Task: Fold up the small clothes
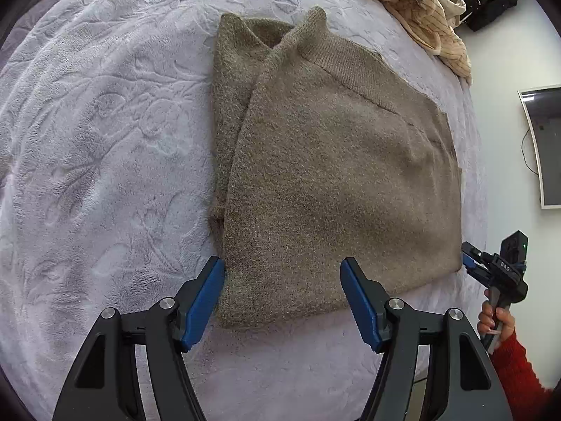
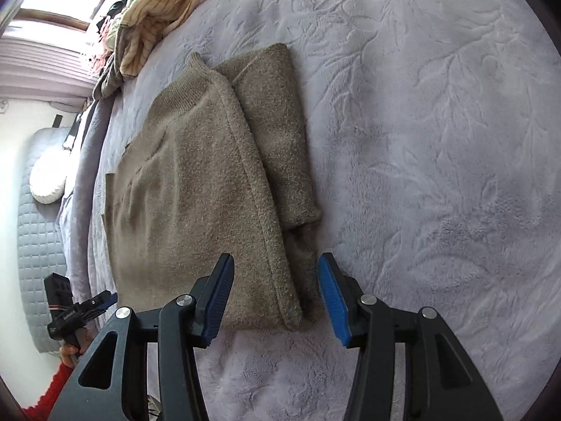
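A brown knitted sweater [image 1: 333,175] lies partly folded on a pale lilac embossed blanket [image 1: 105,140], its ribbed collar at the far end and a sleeve folded along one side. My left gripper [image 1: 282,273] is open, its blue pads straddling the sweater's near edge just above it. My right gripper [image 2: 275,273] is open over the sweater [image 2: 196,193] at the near corner by the folded sleeve. Each gripper shows small in the other's view: the right gripper [image 1: 471,258] near the sweater's other corner, the left gripper [image 2: 105,298] at the far left.
A heap of cream striped and grey clothes [image 1: 420,10] lies at the far end of the bed. A wall screen [image 1: 547,147] is beyond the bed's edge. A quilted grey cushion [image 2: 38,228] and a white pillow [image 2: 49,179] lie beside the bed.
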The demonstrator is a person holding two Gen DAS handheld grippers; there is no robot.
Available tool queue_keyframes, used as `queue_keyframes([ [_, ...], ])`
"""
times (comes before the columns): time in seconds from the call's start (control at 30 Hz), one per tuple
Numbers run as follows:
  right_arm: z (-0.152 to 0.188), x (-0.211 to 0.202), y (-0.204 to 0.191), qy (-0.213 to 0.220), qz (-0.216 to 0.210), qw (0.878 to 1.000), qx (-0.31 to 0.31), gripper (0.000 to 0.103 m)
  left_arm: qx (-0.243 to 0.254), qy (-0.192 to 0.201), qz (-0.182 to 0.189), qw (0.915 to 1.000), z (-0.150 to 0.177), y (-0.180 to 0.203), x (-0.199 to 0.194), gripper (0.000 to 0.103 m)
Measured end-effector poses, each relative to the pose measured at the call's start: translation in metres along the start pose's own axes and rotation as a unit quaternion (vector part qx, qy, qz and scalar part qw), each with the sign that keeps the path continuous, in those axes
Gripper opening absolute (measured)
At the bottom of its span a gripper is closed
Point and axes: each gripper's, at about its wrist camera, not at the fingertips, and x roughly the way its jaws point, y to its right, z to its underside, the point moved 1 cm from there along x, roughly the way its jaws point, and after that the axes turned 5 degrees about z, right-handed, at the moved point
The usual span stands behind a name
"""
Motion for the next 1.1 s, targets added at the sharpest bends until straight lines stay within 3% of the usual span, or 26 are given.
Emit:
queue_keyframes([
  [0.03, 0.0, 0.003, 0.0, -0.009, -0.01, 1.0, -0.002, 0.047, 0.003, -0.002, 0.004, 1.0, 0.001, 0.0, 0.001, 0.053],
  [0.07, 0.001, 0.004, -0.002, -0.017, -0.013, 1.0, -0.011, 0.028, 0.008, -0.007, 0.005, 0.9999, 0.001, 0.001, 0.002, 0.039],
  [0.1, 0.002, 0.005, -0.005, -0.022, -0.008, 0.999, -0.025, 0.019, 0.012, -0.019, 0.002, 0.9997, 0.002, 0.001, 0.004, 0.014],
  [0.13, 0.003, 0.004, -0.009, -0.027, -0.007, 0.999, -0.038, 0.01, 0.013, -0.028, 0.002, 0.9995, 0.003, 0.0, 0.007, 0.013],
  [0.23, 0.006, -0.004, -0.017, -0.052, -0.027, 0.996, -0.068, 0.006, 0.025, -0.028, 0.019, 0.9991, 0.006, 0.007, 0.003, 0.013],
  [0.33, 0.011, -0.011, -0.023, -0.077, -0.016, 0.992, -0.102, 0.005, 0.052, -0.027, 0.019, 0.9981, 0.012, 0.016, -0.008, 0.013],
  [0.43, 0.014, 0.002, -0.008, -0.098, 0.019, 0.99, -0.096, 0.005, 0.065, -0.04, -0.019, 0.9969, 0.021, 0.011, 0.0, 0.013],
  [0.5, 0.015, 0.016, 0.008, -0.106, 0.027, 0.992, -0.069, 0.005, 0.049, -0.047, -0.043, 0.9968, 0.026, -0.005, 0.01, 0.012],
  [0.6, 0.017, 0.021, 0.021, -0.091, 0.008, 0.996, -0.026, 0.005, 0.009, -0.028, -0.044, 0.9986, 0.031, -0.024, 0.006, 0.013],
  [0.63, 0.018, 0.018, 0.02, -0.085, 0.009, 0.996, -0.026, 0.005, 0.002, -0.019, -0.061, 0.998, 0.033, -0.028, -0.001, 0.013],
  [0.7, 0.021, 0.009, 0.02, -0.073, 0.03, 0.997, -0.026, 0.006, -0.007, -0.002, -0.097, 0.9953, 0.038, -0.035, -0.018, 0.013],
  [0.77, 0.022, -0.005, 0.023, -0.055, 0.056, 0.997, -0.008, 0.01, -0.019, 0.017, -0.094, 0.9952, 0.039, -0.036, -0.035, 0.013],
  [0.83, 0.02, -0.021, 0.022, -0.026, 0.067, 0.997, 0.001, 0.013, -0.015, 0.038, -0.09, 0.9951, 0.035, -0.028, -0.047, 0.013],
  [0.93, 0.017, -0.033, 0.0, -0.003, 0.041, 0.999, -0.023, 0.013, 0.005, 0.061, -0.089, 0.9942, 0.018, -0.007, -0.052, 0.013],
  [1.1, 0.014, -0.007, -0.038, -0.024, 0.044, 0.997, -0.066, 0.013, 0.037, 0.068, -0.094, 0.9925, -0.031, 0.027, -0.018, 0.013],
])
